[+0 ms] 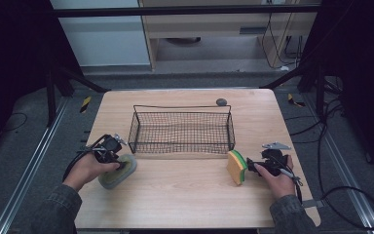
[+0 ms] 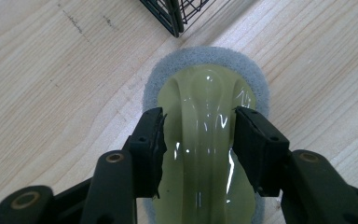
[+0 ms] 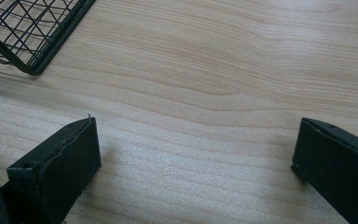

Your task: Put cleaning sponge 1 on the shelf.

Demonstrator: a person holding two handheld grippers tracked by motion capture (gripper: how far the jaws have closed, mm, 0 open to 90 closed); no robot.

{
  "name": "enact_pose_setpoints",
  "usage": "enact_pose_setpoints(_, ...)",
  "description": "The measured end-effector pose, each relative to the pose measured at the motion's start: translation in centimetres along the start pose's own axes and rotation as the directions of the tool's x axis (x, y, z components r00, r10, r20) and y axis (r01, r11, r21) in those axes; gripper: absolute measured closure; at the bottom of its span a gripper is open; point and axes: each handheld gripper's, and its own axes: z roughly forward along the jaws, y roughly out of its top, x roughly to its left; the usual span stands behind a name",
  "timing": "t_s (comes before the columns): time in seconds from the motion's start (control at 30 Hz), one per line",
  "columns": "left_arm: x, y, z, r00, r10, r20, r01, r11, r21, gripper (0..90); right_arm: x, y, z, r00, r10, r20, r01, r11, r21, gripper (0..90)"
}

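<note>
High view, table (image 1: 185, 195): light wood top; everything named below rests on it.
Wire basket (image 1: 182, 130): black mesh, at the table's centre, toward 12 o'clock from both hands; a corner of it shows at 12 o'clock in the left gripper view (image 2: 177, 14) and at 10 o'clock in the right gripper view (image 3: 28, 32).
Left hand (image 1: 85, 169): at 8 o'clock of the basket, wrapped round the left claw (image 1: 121, 163), which points down at the scrubber.
Right hand (image 1: 275, 180): at 4 o'clock of the basket, carrying the right claw (image 1: 253, 165).
Scrubber (image 2: 205, 140): oval grey pad with a glossy yellow-green handle hump on top, lying flat just off the basket's near left corner (image 1: 118, 170).
Left claw state: the two black jaws sit either side of the handle hump, their fingertips (image 2: 154, 135) against its flanks as far as this close view lets me judge, so it grips the scrubber; the scrubber lies on the wood.
Sponge (image 1: 236, 167): yellow with a green scouring face, standing on edge at 5 o'clock of the basket, just at 9 o'clock of the right claw.
Right claw state (image 3: 196, 154): jaws spread wide over bare wood, holding nothing.
Small grey object (image 1: 221, 102): round, at 1 o'clock behind the basket; too small to identify.
</note>
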Motion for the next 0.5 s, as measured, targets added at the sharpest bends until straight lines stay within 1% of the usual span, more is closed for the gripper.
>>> enact_pose_setpoints(0.17,0.31,-0.25,0.29,0.9999,-0.014,0.008,0.014,0.9999,0.003,55.6,0.00,0.00,0.00,1.0000,0.000,0.000,0.000,1.000,0.000,1.0)
enact_pose_setpoints(0.23,0.38,-0.33,0.41,0.9989,-0.032,0.034,0.032,0.9995,-0.004,56.8,0.00,0.00,0.01,1.0000,-0.001,0.000,0.001,1.000,-0.001,1.0)
enact_pose_setpoints(0.3,0.33,-0.31,0.44,0.9990,-0.030,0.034,0.030,0.9995,-0.003,57.7,0.01,0.00,0.00,1.0000,0.001,0.000,-0.001,1.000,0.000,1.0)
enact_pose_setpoints(0.43,0.32,-0.21,0.42,0.9987,-0.024,0.044,0.025,0.9997,-0.009,65.2,0.01,0.00,0.00,1.0000,0.001,0.000,-0.001,1.000,-0.001,1.0)
enact_pose_setpoints(0.47,0.25,-0.22,0.39,0.9988,-0.022,0.044,0.022,0.9997,-0.012,65.2,0.01,0.00,0.00,1.0000,0.001,0.000,-0.001,1.000,-0.001,1.0)
enact_pose_setpoints(0.5,0.20,-0.23,0.36,0.9991,-0.018,0.039,0.019,0.9997,-0.017,68.6,0.01,0.00,0.00,1.0000,0.001,0.000,-0.001,1.000,-0.001,1.0)
